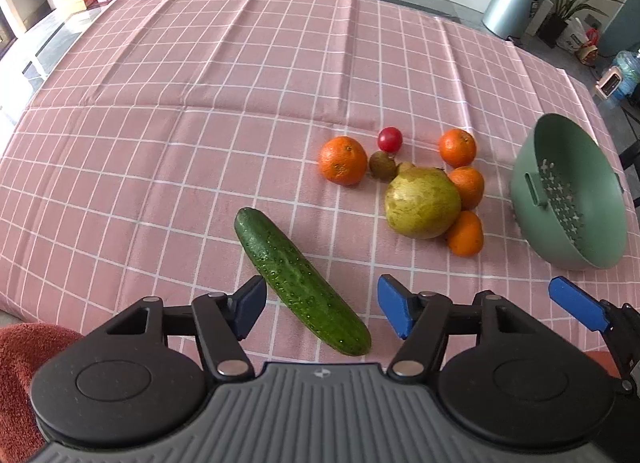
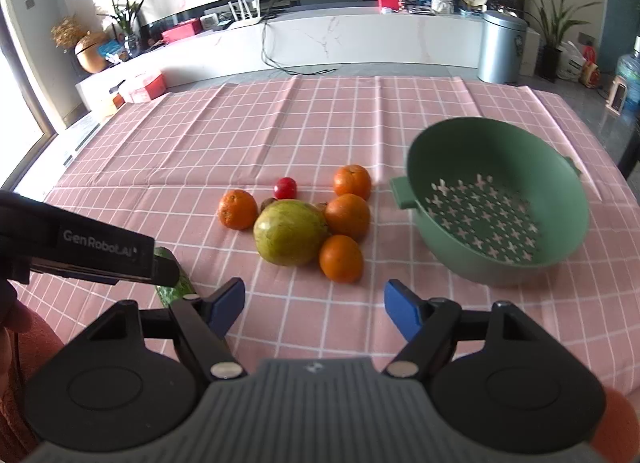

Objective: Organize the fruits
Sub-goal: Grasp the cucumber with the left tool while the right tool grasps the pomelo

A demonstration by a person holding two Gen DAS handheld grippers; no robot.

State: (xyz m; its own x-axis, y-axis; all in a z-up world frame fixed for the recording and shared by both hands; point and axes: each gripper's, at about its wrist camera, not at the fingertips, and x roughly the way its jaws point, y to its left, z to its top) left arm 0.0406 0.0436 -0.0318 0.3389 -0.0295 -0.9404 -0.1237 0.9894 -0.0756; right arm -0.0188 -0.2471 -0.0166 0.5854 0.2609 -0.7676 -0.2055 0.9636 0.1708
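Note:
A green cucumber (image 1: pixel 298 279) lies on the pink checked cloth, its near end between the open fingers of my left gripper (image 1: pixel 322 311). Beyond it sits a yellow-green pomegranate (image 1: pixel 422 203) with several oranges (image 1: pixel 343 160) around it, a small red fruit (image 1: pixel 389 139) and a small brown fruit (image 1: pixel 382 165). A green colander (image 2: pixel 496 203) stands empty to the right of the pile. My right gripper (image 2: pixel 314 309) is open and empty, a little short of the pomegranate (image 2: pixel 291 232) and the nearest orange (image 2: pixel 341 258). The left gripper's body (image 2: pixel 80 251) hides most of the cucumber (image 2: pixel 176 289) in the right wrist view.
The pink checked tablecloth (image 1: pixel 200 103) covers the table. Beyond the far edge are a white counter (image 2: pixel 320 39), a metal bin (image 2: pixel 502 47), potted plants and boxes. A red cloth (image 1: pixel 24 359) lies at the near left.

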